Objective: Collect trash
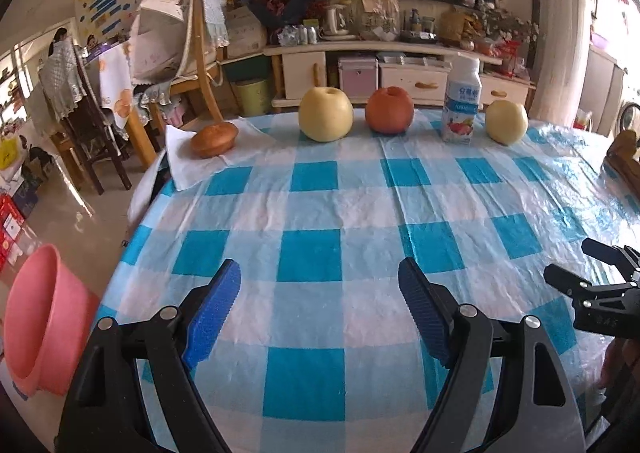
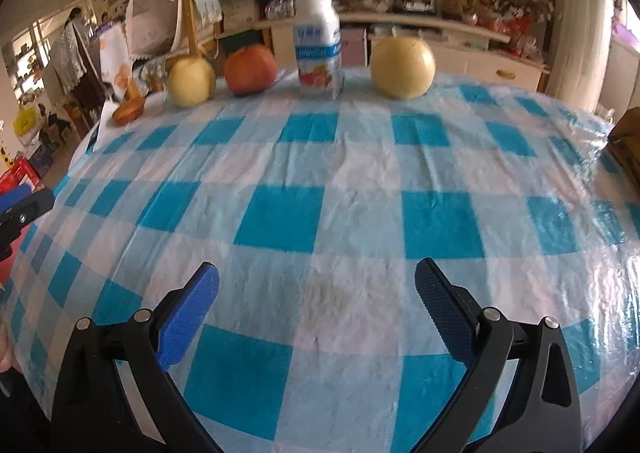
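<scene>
Left wrist view: your left gripper (image 1: pixel 320 301) and right gripper (image 2: pixel 316 305) hover with jaws apart, holding nothing. Collection looks not yet begun. The white plastic drink bottle (image 1: pixel 461 101) stands at the far edge of the blue-checked tabletop (image 1: pixel 312 213), alongside 3 fruits; the pink plastic basin (image 1: pixel 40 321) waits at floor level left.

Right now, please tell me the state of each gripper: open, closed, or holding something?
Left gripper: jaws open, holding nothing, above the checked tablecloth.
Right gripper: jaws open, holding nothing.

Bare tablecloth (image 2: pixel 320 181) lies ahead; fruit and bottle (image 2: pixel 318 49) line the far edge.
</scene>
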`<state>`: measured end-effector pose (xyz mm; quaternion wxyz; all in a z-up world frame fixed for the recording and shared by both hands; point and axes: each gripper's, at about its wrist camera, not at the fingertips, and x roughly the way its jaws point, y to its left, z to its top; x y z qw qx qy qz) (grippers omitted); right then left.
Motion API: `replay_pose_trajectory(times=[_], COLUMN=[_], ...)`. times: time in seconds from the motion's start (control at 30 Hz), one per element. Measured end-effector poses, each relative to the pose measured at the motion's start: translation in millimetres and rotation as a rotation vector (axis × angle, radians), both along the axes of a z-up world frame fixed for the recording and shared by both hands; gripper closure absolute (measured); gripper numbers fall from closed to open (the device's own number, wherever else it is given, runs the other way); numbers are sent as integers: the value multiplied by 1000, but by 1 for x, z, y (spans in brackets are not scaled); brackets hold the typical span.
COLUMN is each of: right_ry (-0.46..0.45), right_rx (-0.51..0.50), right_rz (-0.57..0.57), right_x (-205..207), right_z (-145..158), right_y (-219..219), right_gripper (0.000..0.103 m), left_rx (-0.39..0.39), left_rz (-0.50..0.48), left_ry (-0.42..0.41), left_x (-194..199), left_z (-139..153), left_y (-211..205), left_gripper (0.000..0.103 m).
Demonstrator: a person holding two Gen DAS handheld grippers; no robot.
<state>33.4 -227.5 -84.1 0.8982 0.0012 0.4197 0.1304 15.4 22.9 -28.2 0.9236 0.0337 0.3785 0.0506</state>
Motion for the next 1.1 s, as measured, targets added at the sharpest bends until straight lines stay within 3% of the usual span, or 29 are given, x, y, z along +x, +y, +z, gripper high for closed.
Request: replay_pose_trajectory(times=[0.37,0.53,1.1], right_ry=[45,47,49], right_rx=[-32,-66,-104], right_rz=[30,30,29], right_x=[0,0,1], right_z=[-7,-9,-12], right_y=[8,12,16], right_gripper=[4,4,4], left_rx=[24,79,31], left_rz=[-9,-14,-13], left_ry=[105,129,144], left_x=[12,20,22], left_z=[-34,-49,-55], left_y=[-1,-3,2], left_gripper=[22,22,22])
